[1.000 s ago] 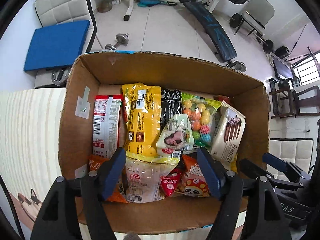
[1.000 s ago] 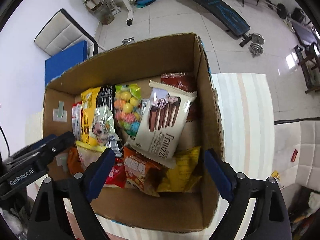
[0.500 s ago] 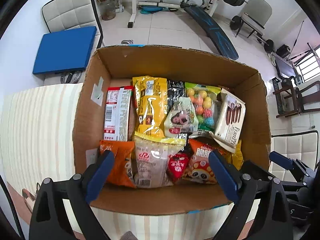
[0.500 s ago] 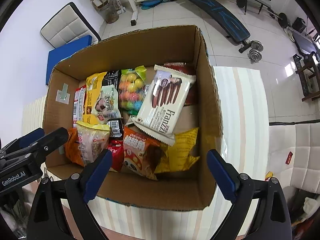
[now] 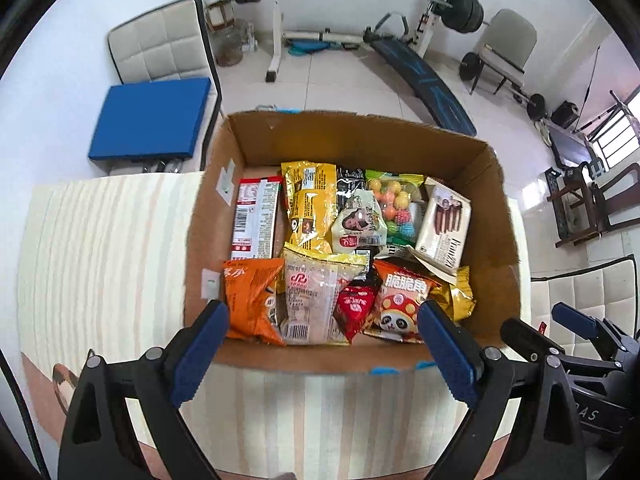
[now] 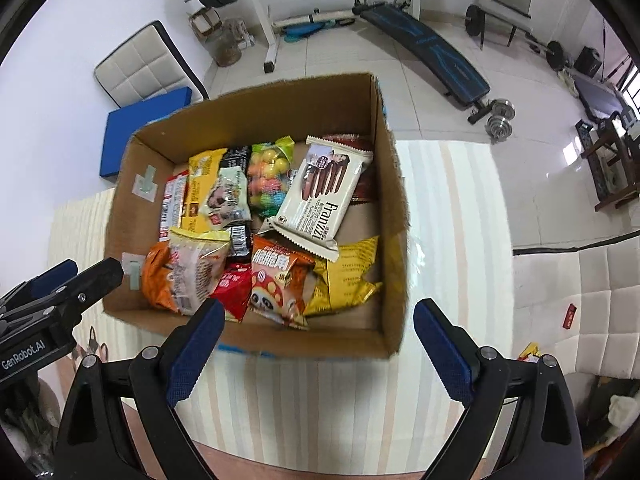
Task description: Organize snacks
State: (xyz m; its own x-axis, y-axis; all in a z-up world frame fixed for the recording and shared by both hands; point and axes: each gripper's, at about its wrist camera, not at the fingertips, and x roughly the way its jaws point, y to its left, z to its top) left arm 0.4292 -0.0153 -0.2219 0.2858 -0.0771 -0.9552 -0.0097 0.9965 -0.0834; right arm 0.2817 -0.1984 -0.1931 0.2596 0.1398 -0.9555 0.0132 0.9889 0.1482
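A: Where are the snacks?

B: In the box [image 5: 496,216], in the middle of the frame. The orange bag [image 5: 250,300] sits at the lower left of the pile. The wafer pack [image 5: 442,226] leans at the right, on top of other packs.

A: What are the grippers doing?

B: The left gripper [image 5: 324,354] is spread wide with nothing in it, over the near edge of the box. The right gripper [image 6: 316,354] is spread wide too, also holding nothing.

A: How will the bags feel?

B: Light and puffy, I think. The foil looks slippery, and the chips inside could break. Best to pinch a flat sealed edge, not the fat middle. The candy balls [image 5: 394,210] bag looks lumpy, so take its top edge.
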